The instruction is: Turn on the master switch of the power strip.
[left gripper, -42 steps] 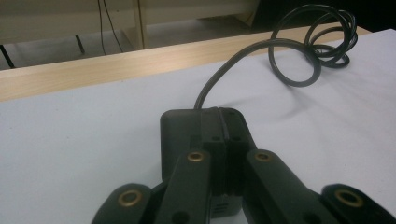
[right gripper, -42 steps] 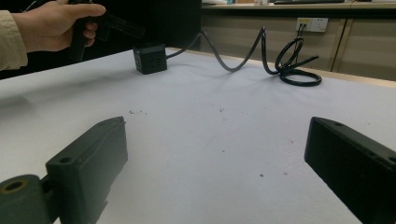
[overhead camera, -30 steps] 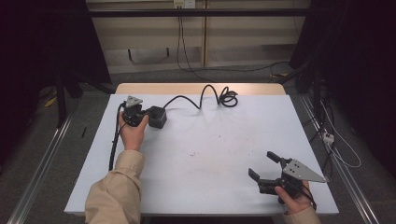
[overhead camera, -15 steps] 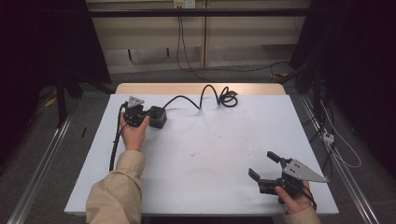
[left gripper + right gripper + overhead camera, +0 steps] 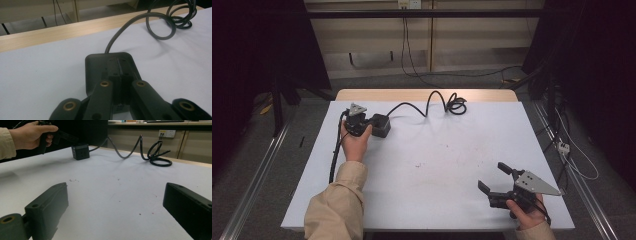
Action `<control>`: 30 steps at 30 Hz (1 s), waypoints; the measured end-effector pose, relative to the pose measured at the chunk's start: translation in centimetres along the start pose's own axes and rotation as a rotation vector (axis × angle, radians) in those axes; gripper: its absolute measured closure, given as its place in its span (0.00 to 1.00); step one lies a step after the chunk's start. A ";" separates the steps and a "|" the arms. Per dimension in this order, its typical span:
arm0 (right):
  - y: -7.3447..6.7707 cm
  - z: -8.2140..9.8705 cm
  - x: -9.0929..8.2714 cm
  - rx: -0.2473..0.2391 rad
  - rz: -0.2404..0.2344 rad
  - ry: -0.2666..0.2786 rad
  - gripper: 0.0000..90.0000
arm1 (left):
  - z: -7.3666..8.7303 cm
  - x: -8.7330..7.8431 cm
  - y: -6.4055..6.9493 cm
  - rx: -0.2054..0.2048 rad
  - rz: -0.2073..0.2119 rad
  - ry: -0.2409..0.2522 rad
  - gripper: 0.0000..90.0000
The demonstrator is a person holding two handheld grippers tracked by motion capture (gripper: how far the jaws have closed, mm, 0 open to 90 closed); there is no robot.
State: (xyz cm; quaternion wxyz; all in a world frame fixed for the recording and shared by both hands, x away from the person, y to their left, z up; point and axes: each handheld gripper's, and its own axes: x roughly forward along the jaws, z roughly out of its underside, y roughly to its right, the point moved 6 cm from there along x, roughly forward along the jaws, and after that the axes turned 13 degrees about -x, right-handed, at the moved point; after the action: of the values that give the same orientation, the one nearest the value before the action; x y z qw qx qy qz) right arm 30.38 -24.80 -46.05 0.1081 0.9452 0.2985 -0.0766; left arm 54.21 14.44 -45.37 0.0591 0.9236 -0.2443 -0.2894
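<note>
- White table top, wooden strip along its far edge; dark floor and pale wall panels with hanging wires behind.
- Black power cube: stands on the far left part of the table, near the wooden edge. Squat box with rounded corners and matt black casing; the right gripper view shows socket openings on its side face.
- Cord: thick and black, leaves the cube's far side, arches over the white surface and ends in a loose coil at the far middle of the table. In the left gripper view the coil lies beyond the cube, up to the right.
- Left gripper: held in the left hand, grey three-cornered plate on top. Jaws drawn together, pads meeting over the cube's top; whether they pinch a raised part of the cube or merely rest on it cannot be told.
- Left gripper's own cable: runs down the table's left side beside the beige sleeve.
- Right gripper: in the right hand at the near right corner, well apart from the cube. Jaws spread wide, nothing between them but bare table.
- Small dark specks mark the table's middle, between the two grippers. Nothing stands between the right gripper and the cube.
</note>
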 end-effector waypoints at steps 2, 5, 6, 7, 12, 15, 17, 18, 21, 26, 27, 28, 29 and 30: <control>0.0 0.0 0.0 0.000 0.000 0.000 0.06 | 0.0 0.0 0.0 0.003 -0.003 0.002 1.00; 0.0 0.0 0.0 0.000 0.000 0.000 0.06 | 0.0 0.1 0.0 -0.001 -0.004 0.007 1.00; 0.0 0.0 0.0 0.000 0.000 0.000 0.06 | 0.0 0.1 0.0 -0.002 -0.002 0.004 1.00; 0.0 0.0 0.0 0.000 0.000 0.000 0.06 | 0.0 0.1 0.0 -0.007 0.000 0.006 1.00; 0.0 0.0 0.0 -0.002 0.001 -0.001 0.06 | 0.1 0.1 0.0 0.003 -0.003 0.003 1.00; 0.0 0.0 0.0 -0.001 0.000 0.000 0.06 | 0.1 0.1 0.0 -0.003 0.001 0.004 1.00; 0.0 0.0 -0.1 0.000 0.001 0.000 0.06 | 0.1 0.1 0.0 -0.006 0.004 0.003 1.00; 0.0 0.0 -0.1 0.000 0.001 0.000 0.06 | 0.1 0.1 0.0 -0.007 0.003 0.002 1.00; 0.0 0.0 -0.1 0.000 0.002 0.001 0.06 | 0.1 0.1 -0.1 0.000 0.003 -0.002 1.00; -0.1 -0.1 -0.1 -0.002 0.001 0.001 0.06 | 0.1 0.1 -0.1 0.003 0.000 -0.004 1.00; -0.1 -0.1 -0.1 -0.002 0.000 0.001 0.06 | 0.1 0.2 0.0 -0.008 0.002 -0.001 1.00; -0.1 -0.1 -0.1 -0.002 0.000 0.001 0.06 | 0.1 0.1 -0.1 -0.013 0.002 -0.001 1.00; -0.1 -0.1 -0.1 -0.003 0.001 0.001 0.06 | 0.1 0.2 -0.1 -0.014 0.002 0.000 1.00; -0.1 -0.1 -0.1 -0.003 0.001 0.002 0.06 | 0.2 0.1 -0.1 -0.007 -0.001 -0.005 1.00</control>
State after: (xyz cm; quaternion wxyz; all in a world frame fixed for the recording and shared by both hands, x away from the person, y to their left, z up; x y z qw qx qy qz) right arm 30.30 -24.78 -45.98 0.1094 0.9452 0.2983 -0.0753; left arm 54.26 14.46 -45.60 0.0615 0.9229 -0.2429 -0.2925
